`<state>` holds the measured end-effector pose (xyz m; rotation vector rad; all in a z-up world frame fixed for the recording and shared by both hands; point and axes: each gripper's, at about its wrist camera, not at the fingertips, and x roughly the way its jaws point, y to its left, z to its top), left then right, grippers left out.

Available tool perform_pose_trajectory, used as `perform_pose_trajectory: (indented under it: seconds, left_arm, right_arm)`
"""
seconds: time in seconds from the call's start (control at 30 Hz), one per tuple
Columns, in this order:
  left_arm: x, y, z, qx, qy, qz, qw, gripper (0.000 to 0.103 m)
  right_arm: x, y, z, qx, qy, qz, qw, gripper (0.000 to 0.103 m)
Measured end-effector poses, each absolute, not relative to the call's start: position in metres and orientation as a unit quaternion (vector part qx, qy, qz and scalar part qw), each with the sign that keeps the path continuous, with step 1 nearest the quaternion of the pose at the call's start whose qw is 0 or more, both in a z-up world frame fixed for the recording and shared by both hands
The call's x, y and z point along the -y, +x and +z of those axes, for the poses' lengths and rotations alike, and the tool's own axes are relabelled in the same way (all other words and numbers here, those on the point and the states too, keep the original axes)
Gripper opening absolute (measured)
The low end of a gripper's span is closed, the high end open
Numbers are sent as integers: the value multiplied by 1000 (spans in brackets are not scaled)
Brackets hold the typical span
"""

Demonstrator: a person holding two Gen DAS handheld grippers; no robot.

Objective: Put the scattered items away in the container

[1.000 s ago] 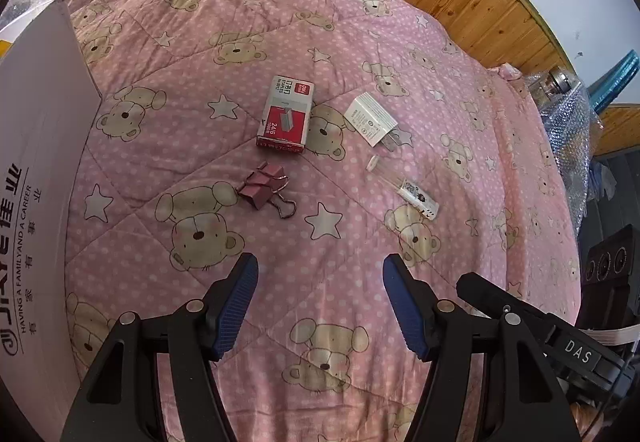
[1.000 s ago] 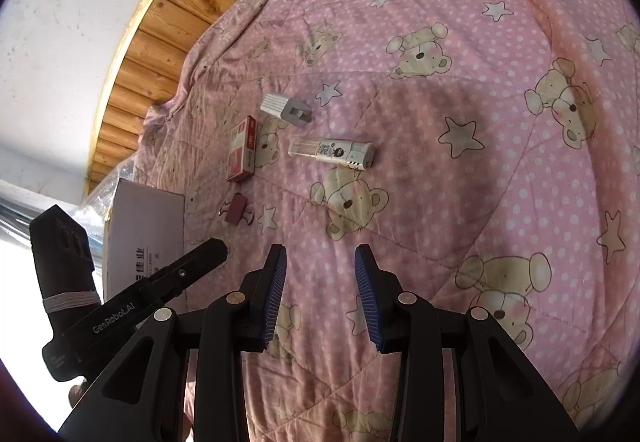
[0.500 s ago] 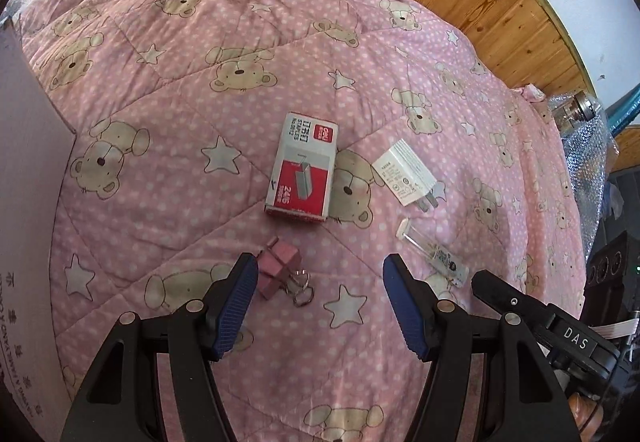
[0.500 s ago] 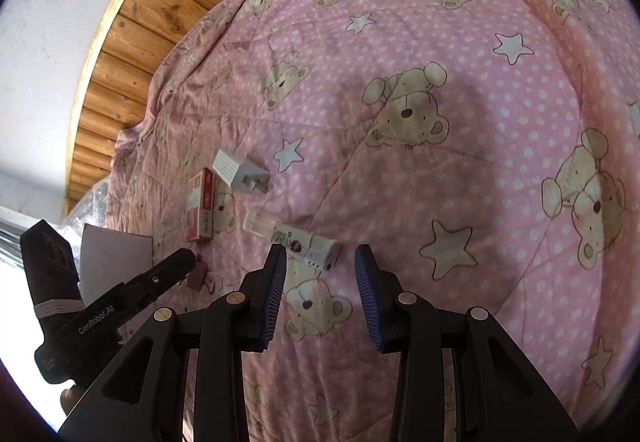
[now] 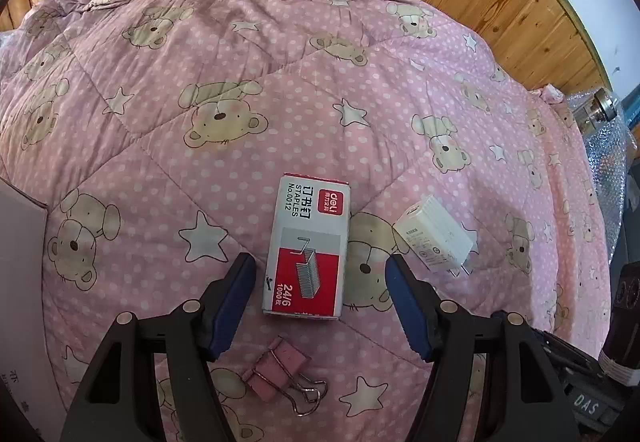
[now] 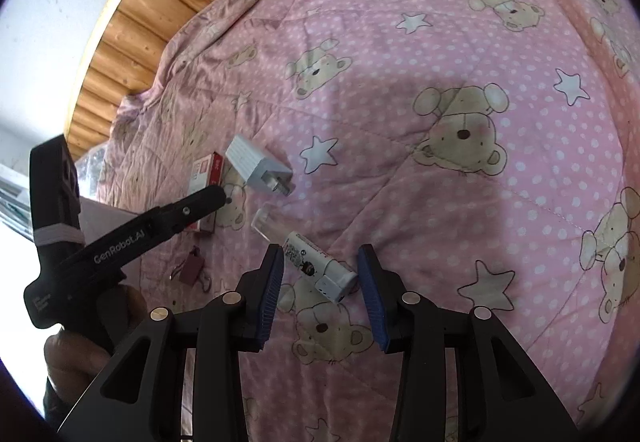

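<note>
**— What's left on the quilt (image 5: 280, 82), biggest first?**

— Item one: staples box (image 5: 306, 248). Cardboard, stiff, flat on the quilt, lying between the tips of my left gripper (image 5: 318, 288), which is spread wide and empty. I judge it light but dense; take it across the long sides, low down.

Item two: white charger (image 5: 434, 238), just right of the box, prongs toward me. Hard smooth plastic, likely slippery; grip the flat faces, not the prongs.

Item three: a small white tube with a clear cap (image 6: 316, 266), lying slantwise between the tips of my right gripper (image 6: 322, 284), also held apart, holding nothing. Round, so I'd expect it to roll; pinch mid-body (the cap may pop off).

Item four: pink binder clip (image 5: 280, 370), below the box, near my left fingers. Stiff steel, wire loops loose; hold the body.

**— And the container?**

— Only a white box corner (image 5: 20, 234) shows at far left.
</note>
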<state>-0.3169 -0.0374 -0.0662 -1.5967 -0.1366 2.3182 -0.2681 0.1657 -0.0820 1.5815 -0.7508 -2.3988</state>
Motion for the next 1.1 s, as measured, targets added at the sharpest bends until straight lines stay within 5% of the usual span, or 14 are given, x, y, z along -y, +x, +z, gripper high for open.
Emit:
perform_pose_trajectory:
  seconds: [0.27,0.3,0.33,0.4,1.1]
  left_arm:
    - [39,-318,-67,50,-551,816,165,65]
    - [40,-317,-67,49,-550,818,163,59]
    - [40,-317,-67,43,-549,820,159,54]
    - [43,-315,-67,26,-545,825,146,40]
    - [95,-264,-36,78,-552,819,136,40]
  right_arm:
    - [-126,-268,-77,129,533,-832,84,47]
    - [-122,-268,-77,117,534,-833,83,43]
    - [-118,-266,-77,104,535,-835,84,26]
    - [-115,-264,-78,106,541,-828,100,22]
    - [-103,-227,-67,136,559,-807,133,12]
